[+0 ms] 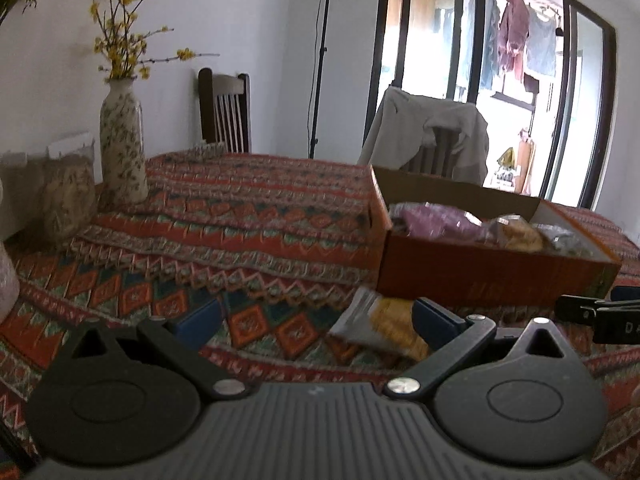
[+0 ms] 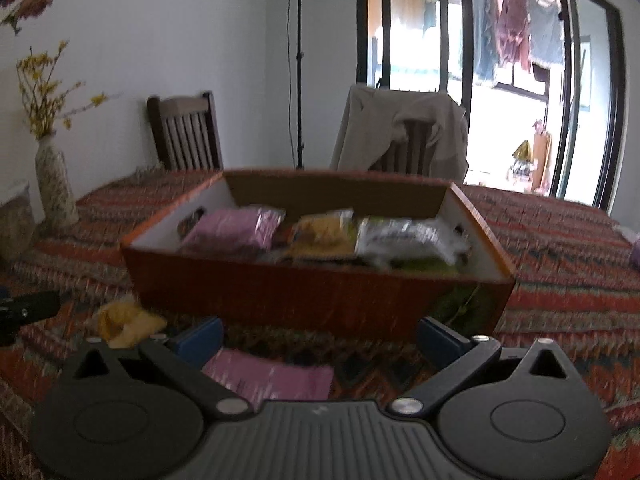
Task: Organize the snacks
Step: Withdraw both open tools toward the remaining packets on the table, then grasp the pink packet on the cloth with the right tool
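An orange cardboard box [image 2: 316, 300] stands on the patterned tablecloth and holds several snack packs, among them a pink one [image 2: 234, 230], a yellow one [image 2: 324, 236] and a white one [image 2: 408, 240]. In the left wrist view the same box [image 1: 488, 272] is at the right. A yellow-and-silver snack pack [image 1: 384, 326] lies on the cloth in front of it, just inside the right fingertip of my open left gripper [image 1: 316, 320]. My right gripper [image 2: 320, 336] is open above a pink snack pack [image 2: 272, 380] lying on the cloth. The yellow pack [image 2: 124, 322] shows at its left.
A floral vase [image 1: 122, 144] with yellow flowers and a jar [image 1: 68, 196] stand at the table's left back. Two chairs [image 1: 226, 112] stand behind the table, one draped with a beige garment [image 1: 432, 132]. A light stand [image 1: 320, 60] rises by the wall.
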